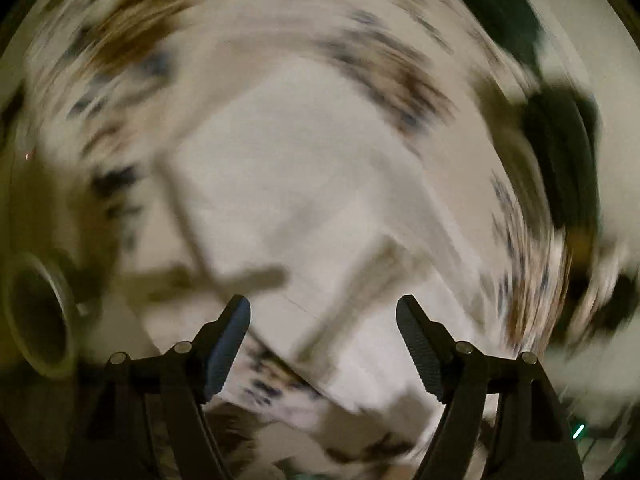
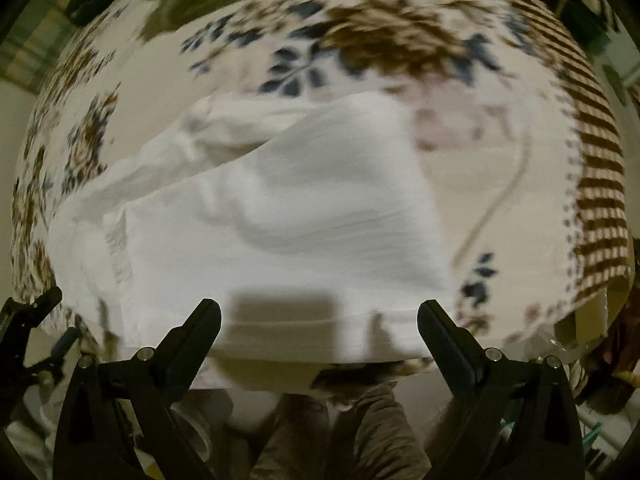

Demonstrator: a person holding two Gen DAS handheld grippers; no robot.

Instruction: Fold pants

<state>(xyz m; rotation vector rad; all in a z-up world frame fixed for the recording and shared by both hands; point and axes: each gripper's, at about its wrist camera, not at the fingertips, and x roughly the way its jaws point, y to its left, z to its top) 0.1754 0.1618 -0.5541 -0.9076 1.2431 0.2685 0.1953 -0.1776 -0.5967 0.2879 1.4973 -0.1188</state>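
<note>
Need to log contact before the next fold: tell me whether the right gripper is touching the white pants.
Apart. The right wrist view shows the right gripper open and empty, both fingers clear, with the white pants lying beyond them on the floral bedspread.

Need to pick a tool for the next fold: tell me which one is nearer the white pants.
Too close to call: left tool and right tool both hover open over the white pants.

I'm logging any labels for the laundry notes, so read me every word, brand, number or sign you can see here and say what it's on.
None can be read: no text shows on the white pants, the floral bedspread, the left gripper or the right gripper. The left wrist view is motion-blurred.
</note>
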